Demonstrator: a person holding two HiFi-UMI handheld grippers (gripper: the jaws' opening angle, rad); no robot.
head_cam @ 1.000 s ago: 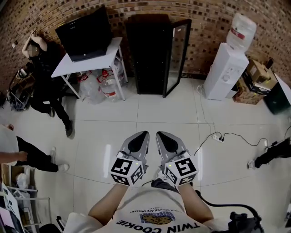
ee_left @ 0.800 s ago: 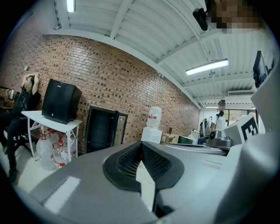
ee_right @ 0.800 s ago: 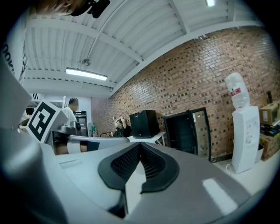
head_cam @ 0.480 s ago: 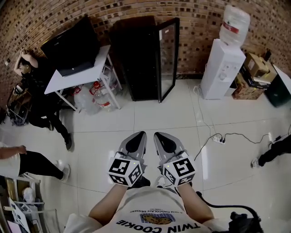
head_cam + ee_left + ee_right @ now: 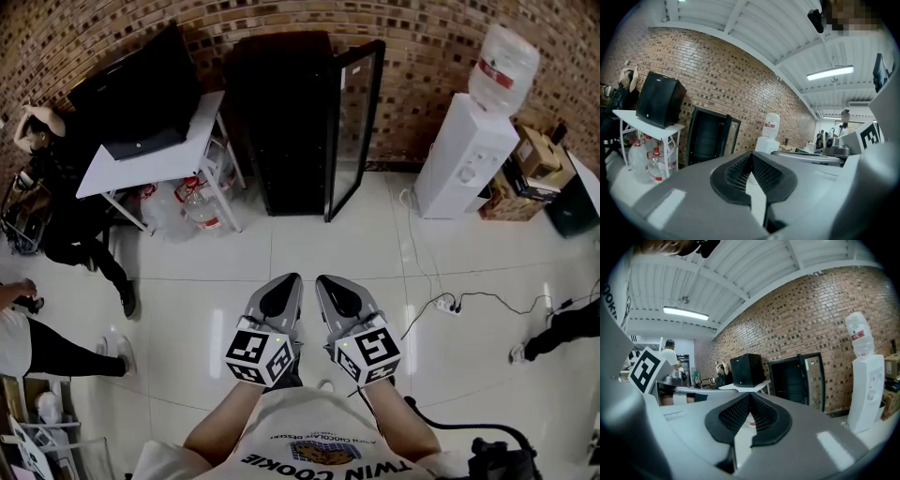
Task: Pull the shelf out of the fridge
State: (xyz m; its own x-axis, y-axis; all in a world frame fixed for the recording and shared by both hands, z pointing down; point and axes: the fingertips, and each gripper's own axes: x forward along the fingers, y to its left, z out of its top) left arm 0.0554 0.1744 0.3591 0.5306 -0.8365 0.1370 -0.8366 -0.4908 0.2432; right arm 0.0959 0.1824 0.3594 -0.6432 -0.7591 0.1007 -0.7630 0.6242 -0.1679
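As the fridge (image 5: 281, 122), top centre w/ door (image 5: 354, 122) open, is well apart, left gripper (image 5: 284, 286) & right gripper (image 5: 330, 286) hang low centre, both closed, empty

Too dark inside the open fridge (image 5: 281, 122) to make out any shelf. Cropped by the head view's left edge, a standing person (image 5: 56, 349), with only legs, a hand and a strip of white top showing. Cut at the right edge likewise, a second person's leg (image 5: 555, 330). Sliced off along the bottom, the wearer's shirt (image 5: 314, 450) and elbows. Too small to read, the label on the bottle (image 5: 506, 66) atop the water dispenser (image 5: 466, 155). Partly out of frame at far right, cardboard boxes (image 5: 531, 150).
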